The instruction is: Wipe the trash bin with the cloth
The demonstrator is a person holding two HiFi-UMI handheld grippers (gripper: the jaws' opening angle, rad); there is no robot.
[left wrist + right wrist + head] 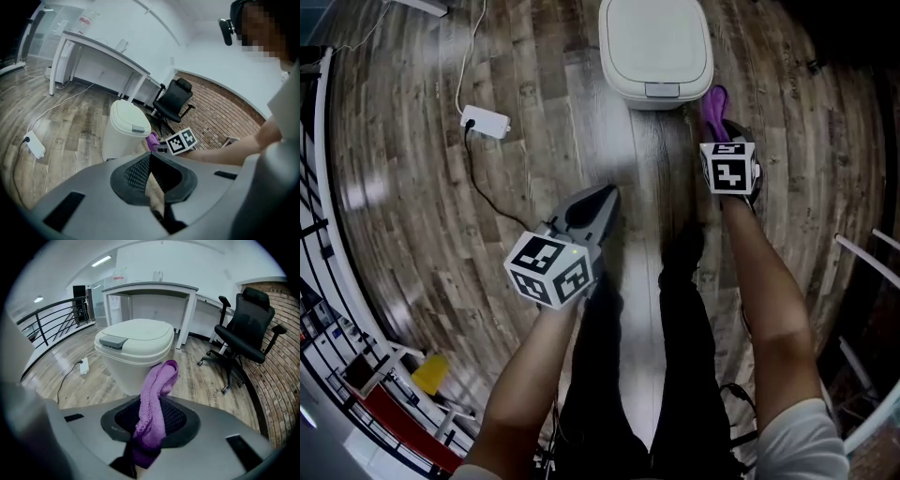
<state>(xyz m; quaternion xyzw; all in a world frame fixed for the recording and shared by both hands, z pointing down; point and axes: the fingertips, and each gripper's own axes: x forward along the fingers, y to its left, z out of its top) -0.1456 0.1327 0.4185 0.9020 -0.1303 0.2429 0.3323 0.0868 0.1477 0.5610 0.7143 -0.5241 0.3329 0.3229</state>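
A wood-plank floor (pixel 441 187) fills the head view, and the cream trash bin (pixel 656 47) stands on it with its lid down. Behind the bin, in the right gripper view, runs a white counter (pixel 154 289). To the bin's right and a little further back sits a black office chair (pixel 246 329).

The left gripper (pixel 605 195) hangs over the floor in front of the bin, well apart from it. Its jaws are pressed together at the tips with nothing between them. The right gripper (pixel 724 131) is just beside the bin's front right corner, its jaws pinching the purple cloth (pixel 157 394). The cloth stands up out of the jaws, its folded top end lying close against the bin's front wall below the lid. Whether it touches the wall cannot be told.

Left of the bin, a white power strip (pixel 485 120) lies on the floor with its cable trailing away.
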